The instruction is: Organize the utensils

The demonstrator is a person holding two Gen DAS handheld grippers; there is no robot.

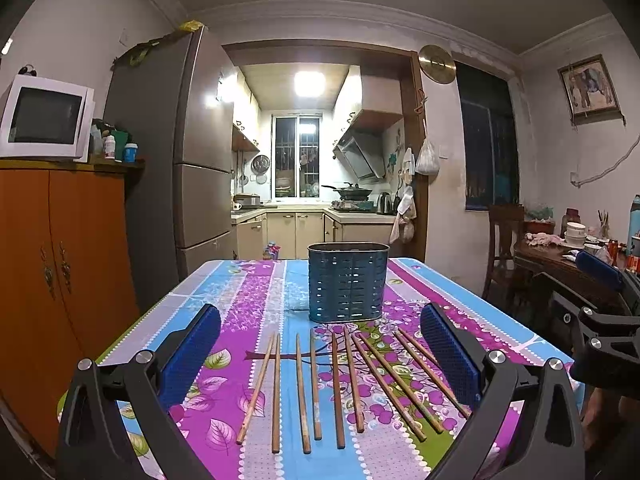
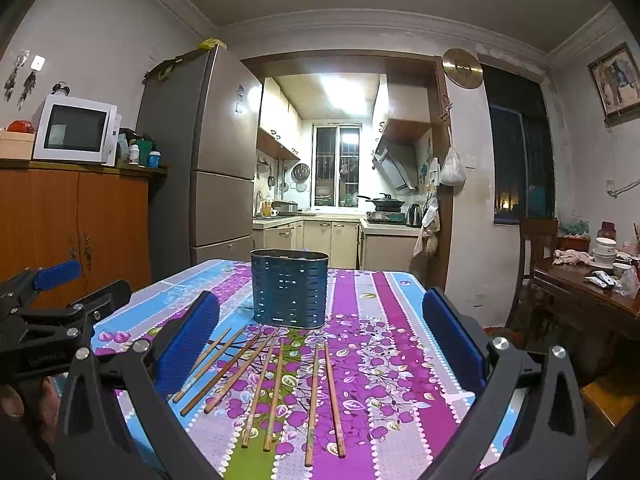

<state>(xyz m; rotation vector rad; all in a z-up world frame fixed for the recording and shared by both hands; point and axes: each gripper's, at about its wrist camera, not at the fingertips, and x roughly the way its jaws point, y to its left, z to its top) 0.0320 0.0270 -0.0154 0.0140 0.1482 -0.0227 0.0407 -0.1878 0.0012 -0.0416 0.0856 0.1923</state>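
Several wooden chopsticks lie side by side on the flowered tablecloth, fanned out in front of a blue perforated utensil holder that stands upright. My left gripper is open and empty, hovering above the chopsticks' near ends. In the right wrist view the chopsticks and the utensil holder show left of centre. My right gripper is open and empty above them. The right gripper also shows at the right edge of the left wrist view, and the left gripper at the left edge of the right wrist view.
An orange cabinet with a microwave stands left of the table, next to a fridge. A dark wooden table with bowls and a chair stand at the right. The kitchen lies behind.
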